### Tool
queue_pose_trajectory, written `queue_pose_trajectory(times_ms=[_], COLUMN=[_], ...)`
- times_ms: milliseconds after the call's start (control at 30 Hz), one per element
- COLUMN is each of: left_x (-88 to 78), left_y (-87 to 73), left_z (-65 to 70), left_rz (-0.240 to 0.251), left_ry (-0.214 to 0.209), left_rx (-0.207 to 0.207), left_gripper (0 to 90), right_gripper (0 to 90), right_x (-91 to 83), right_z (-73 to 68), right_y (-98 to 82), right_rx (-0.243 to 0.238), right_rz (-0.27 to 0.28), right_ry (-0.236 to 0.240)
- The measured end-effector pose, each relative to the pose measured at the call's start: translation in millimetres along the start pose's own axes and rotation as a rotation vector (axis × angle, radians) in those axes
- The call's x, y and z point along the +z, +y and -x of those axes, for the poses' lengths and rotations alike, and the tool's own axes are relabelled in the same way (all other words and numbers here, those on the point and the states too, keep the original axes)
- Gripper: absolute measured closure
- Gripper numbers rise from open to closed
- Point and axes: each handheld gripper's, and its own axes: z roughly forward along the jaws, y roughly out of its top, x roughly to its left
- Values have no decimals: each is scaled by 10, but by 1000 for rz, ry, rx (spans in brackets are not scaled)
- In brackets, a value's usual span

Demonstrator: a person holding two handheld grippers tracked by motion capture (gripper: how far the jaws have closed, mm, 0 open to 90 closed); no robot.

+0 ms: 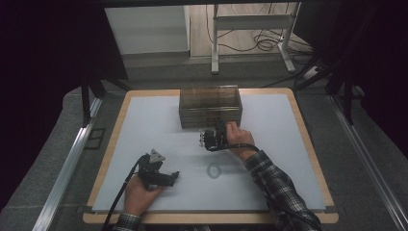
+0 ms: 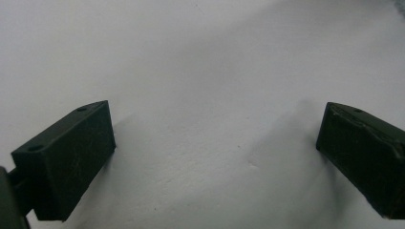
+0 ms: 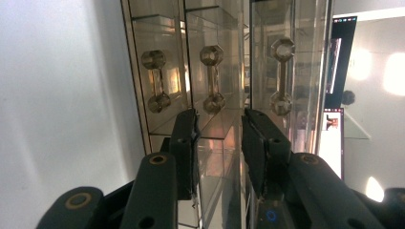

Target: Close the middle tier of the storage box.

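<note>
The right gripper (image 1: 215, 135) sits against the front of the clear drawer cabinet (image 1: 210, 106), at twelve o'clock on the white mat (image 1: 144, 139). Its own view shows what the high view hides: jaws narrowly parted, nothing visibly pinched, three drawer handles (image 3: 212, 78) just beyond. The left gripper (image 1: 162, 175) rests at seven o'clock, jaws wide apart over bare mat. A small ring (image 1: 214, 170) lies between them.

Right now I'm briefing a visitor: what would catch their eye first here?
The clear drawer cabinet at the table's far middle, its faceted handles glinting. The right gripper sits against its front, jaws narrowly apart, while the left gripper rests wide open near the table's front edge.
</note>
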Motion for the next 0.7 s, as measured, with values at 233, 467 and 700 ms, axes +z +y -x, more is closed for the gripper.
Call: queue_pose_trajectory(times_ms=[233,467,700], left_x=[0,1,1], left_y=[0,0,0], left_z=[0,0,0], left_rz=[0,1,1], left_ry=[0,1,1], left_rx=[0,0,0], left_gripper=[0,0,0], right_gripper=[687,720,748], right_x=[33,70,91], right_z=[-22,-33,-70], right_y=[19,52,63], right_rx=[-21,-29,-45], right_rz=[-8,-2,3], right_ry=[-14,-15,-35])
